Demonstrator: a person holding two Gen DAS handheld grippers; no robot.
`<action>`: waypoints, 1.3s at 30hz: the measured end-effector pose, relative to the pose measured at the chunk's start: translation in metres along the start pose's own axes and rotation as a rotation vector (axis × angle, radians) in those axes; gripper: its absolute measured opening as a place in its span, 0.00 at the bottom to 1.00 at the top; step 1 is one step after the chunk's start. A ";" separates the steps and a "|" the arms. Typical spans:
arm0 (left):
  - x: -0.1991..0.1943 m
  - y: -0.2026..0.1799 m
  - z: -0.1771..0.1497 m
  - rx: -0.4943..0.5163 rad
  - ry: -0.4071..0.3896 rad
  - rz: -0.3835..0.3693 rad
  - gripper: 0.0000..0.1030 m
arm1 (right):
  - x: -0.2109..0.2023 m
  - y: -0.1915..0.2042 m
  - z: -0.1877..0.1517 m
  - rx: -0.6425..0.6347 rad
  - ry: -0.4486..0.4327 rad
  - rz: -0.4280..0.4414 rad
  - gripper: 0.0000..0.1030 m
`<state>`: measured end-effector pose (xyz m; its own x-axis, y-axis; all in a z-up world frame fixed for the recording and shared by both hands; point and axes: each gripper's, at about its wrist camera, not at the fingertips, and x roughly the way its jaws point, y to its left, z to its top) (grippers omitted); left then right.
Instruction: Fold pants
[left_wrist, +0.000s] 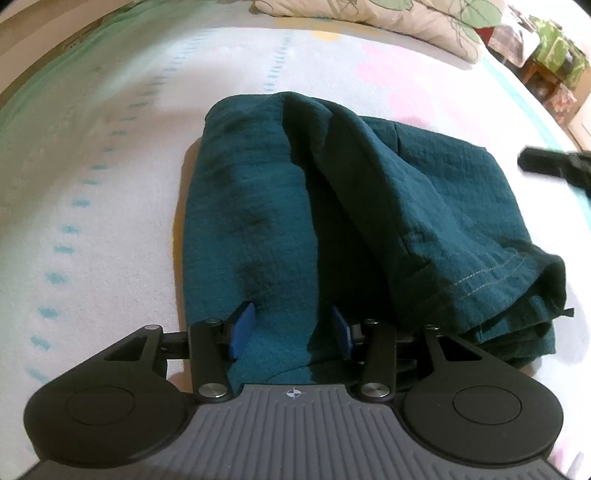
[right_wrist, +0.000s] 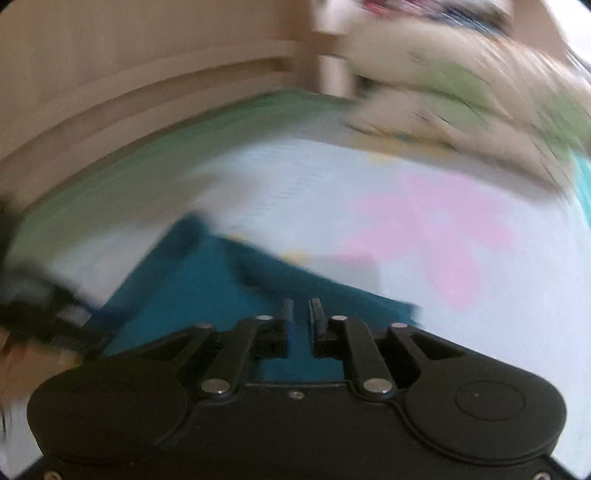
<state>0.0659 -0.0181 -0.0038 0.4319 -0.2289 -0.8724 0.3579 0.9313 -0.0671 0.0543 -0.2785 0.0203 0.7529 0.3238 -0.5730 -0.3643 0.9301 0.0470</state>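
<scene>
The dark teal pants (left_wrist: 332, 206) lie folded in a thick bundle on the bed, with a stitched hem at the right. My left gripper (left_wrist: 291, 328) is open, its blue pads either side of the near edge of the bundle, cloth between them. In the blurred right wrist view the pants (right_wrist: 207, 295) lie below my right gripper (right_wrist: 302, 317), whose fingers stand close together with a narrow gap and hold nothing. The right gripper also shows at the right edge of the left wrist view (left_wrist: 554, 164), apart from the pants.
The bed sheet (left_wrist: 92, 184) is white with teal dashes and pink patches. A floral pillow (left_wrist: 406, 18) lies at the far end. A wooden headboard (right_wrist: 129, 74) stands behind. Boxes and clutter (left_wrist: 554, 66) stand beyond the bed's right edge.
</scene>
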 end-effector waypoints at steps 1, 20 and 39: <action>0.000 0.001 -0.001 -0.004 -0.004 -0.004 0.43 | -0.004 0.014 -0.003 -0.065 -0.018 0.036 0.42; 0.001 0.002 0.003 -0.014 0.019 -0.007 0.49 | 0.008 0.081 -0.034 -0.382 0.010 0.138 0.08; 0.004 -0.002 0.003 0.002 0.024 -0.005 0.53 | -0.007 0.053 -0.002 -0.218 -0.041 0.069 0.17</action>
<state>0.0691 -0.0213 -0.0058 0.4104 -0.2265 -0.8833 0.3612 0.9298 -0.0705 0.0288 -0.2319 0.0255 0.7423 0.3960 -0.5406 -0.5221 0.8475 -0.0960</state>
